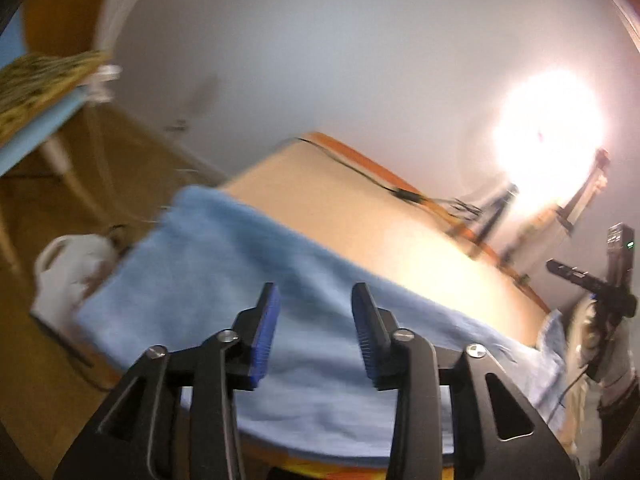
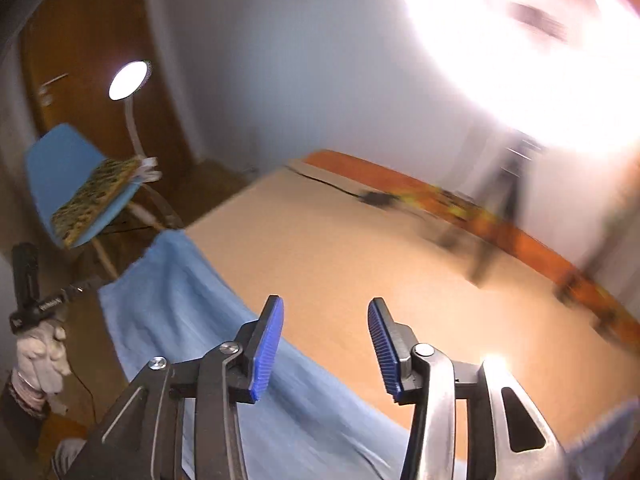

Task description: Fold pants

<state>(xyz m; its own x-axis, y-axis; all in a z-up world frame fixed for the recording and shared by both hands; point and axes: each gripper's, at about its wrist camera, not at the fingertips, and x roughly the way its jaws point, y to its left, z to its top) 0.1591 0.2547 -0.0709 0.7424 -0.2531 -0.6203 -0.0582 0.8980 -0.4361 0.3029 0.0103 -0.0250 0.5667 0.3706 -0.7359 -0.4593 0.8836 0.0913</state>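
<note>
Light blue pants (image 1: 224, 280) lie flat along the near edge of a tan table (image 1: 360, 216), one end hanging toward the table's left corner. My left gripper (image 1: 316, 296) is open and empty, held just above the blue cloth. In the right wrist view the pants (image 2: 172, 304) run from the left corner down under my right gripper (image 2: 326, 312), which is open and empty above the cloth's edge and the bare table (image 2: 360, 248). The right gripper's body and gloved hand show at the right of the left wrist view (image 1: 608, 292).
A blue chair (image 2: 60, 160) with a patterned cushion (image 2: 96, 196) stands left of the table, beside a lit lamp (image 2: 128, 80). A tripod (image 2: 496, 232) and a black cable (image 1: 360, 176) stand at the table's far orange edge. The other gloved hand (image 2: 40, 348) shows at the left.
</note>
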